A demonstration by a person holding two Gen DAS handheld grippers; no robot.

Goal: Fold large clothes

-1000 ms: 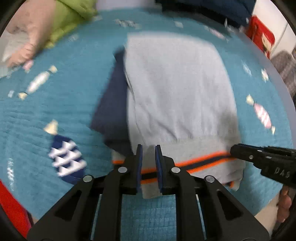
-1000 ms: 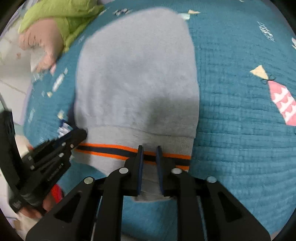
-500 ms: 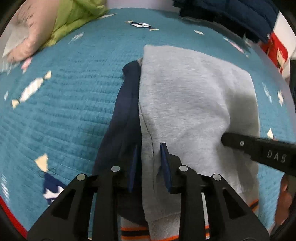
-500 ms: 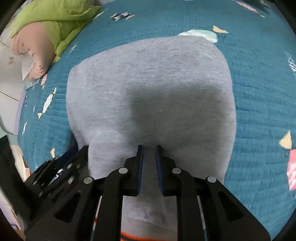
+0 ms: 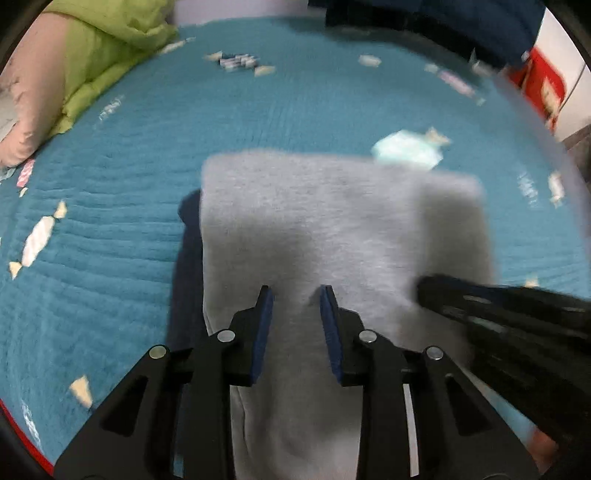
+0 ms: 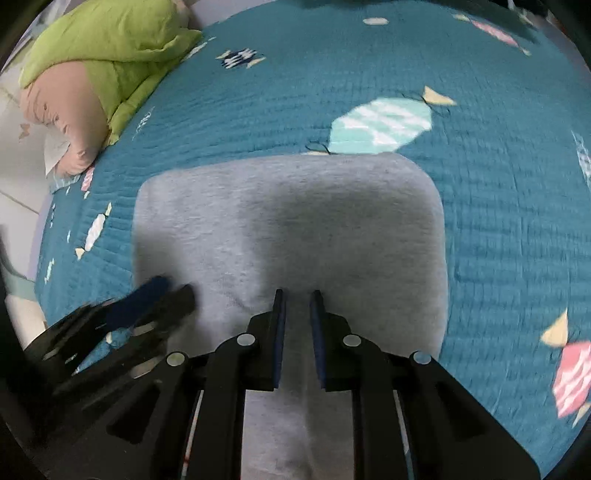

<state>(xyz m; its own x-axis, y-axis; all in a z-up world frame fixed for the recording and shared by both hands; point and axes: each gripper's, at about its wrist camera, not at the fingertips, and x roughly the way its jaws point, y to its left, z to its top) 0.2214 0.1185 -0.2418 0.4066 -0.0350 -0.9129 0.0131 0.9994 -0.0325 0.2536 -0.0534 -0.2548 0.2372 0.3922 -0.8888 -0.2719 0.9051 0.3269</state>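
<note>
A grey sweatshirt lies folded on the teal bedspread, with a dark navy part showing along its left side. It also shows in the right wrist view. My left gripper is over the near part of the grey cloth, its jaws apart with cloth between them. My right gripper is over the same cloth, its jaws a little apart. Each gripper shows in the other's view, the right one to the right and the left one to the left.
A green and pink pillow lies at the far left of the bed. Dark clothes are piled at the far edge. A red item stands at the far right. The bedspread has candy prints.
Both grippers have carried the striped hem forward over the sweatshirt, folding it shorter. The left jaws have opened wider and the right jaws have parted slightly.
</note>
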